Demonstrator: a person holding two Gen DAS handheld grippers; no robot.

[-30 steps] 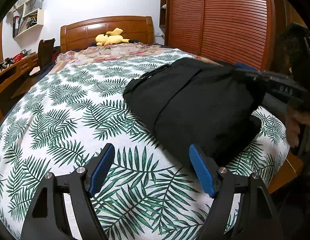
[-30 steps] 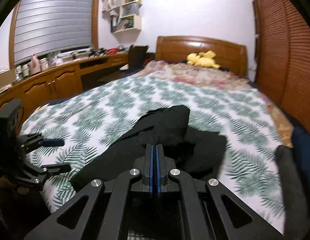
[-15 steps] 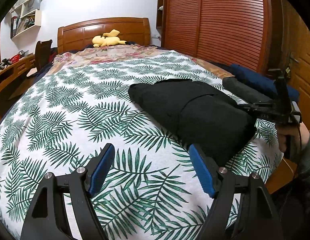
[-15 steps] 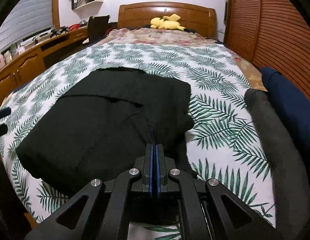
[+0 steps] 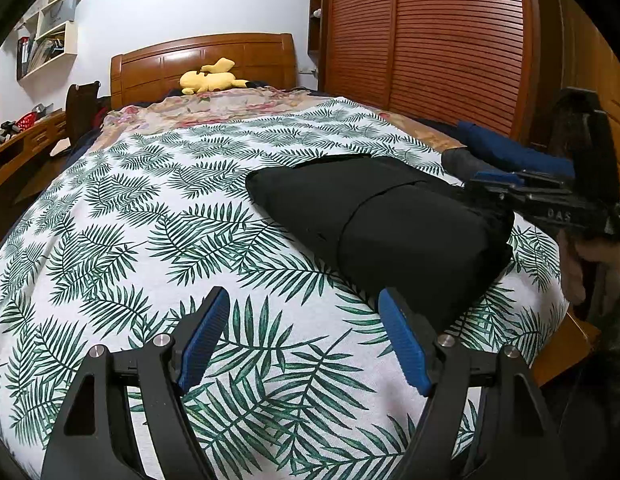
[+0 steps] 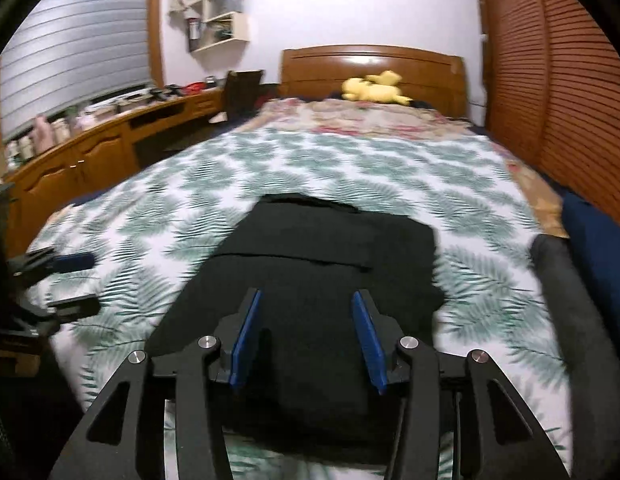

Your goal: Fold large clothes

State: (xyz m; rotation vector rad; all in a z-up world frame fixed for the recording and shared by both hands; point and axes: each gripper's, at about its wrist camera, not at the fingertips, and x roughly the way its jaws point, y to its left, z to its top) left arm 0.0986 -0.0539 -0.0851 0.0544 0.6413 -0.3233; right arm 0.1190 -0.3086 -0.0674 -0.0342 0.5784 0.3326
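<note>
Black garment (image 5: 390,216) is lying folded in a compact stack on the palm-print bedspread (image 5: 149,216) near the foot of the bed. Left tool (image 5: 305,340) is hovering over bare bedspread just left of the stack, fingers spread wide, gripping nothing. Right tool (image 6: 307,336) is hanging over the stack's near edge with fingers apart and nothing between them, and a grey garment (image 6: 570,300) and a navy one (image 6: 598,240) are sitting just to its right.
</note>
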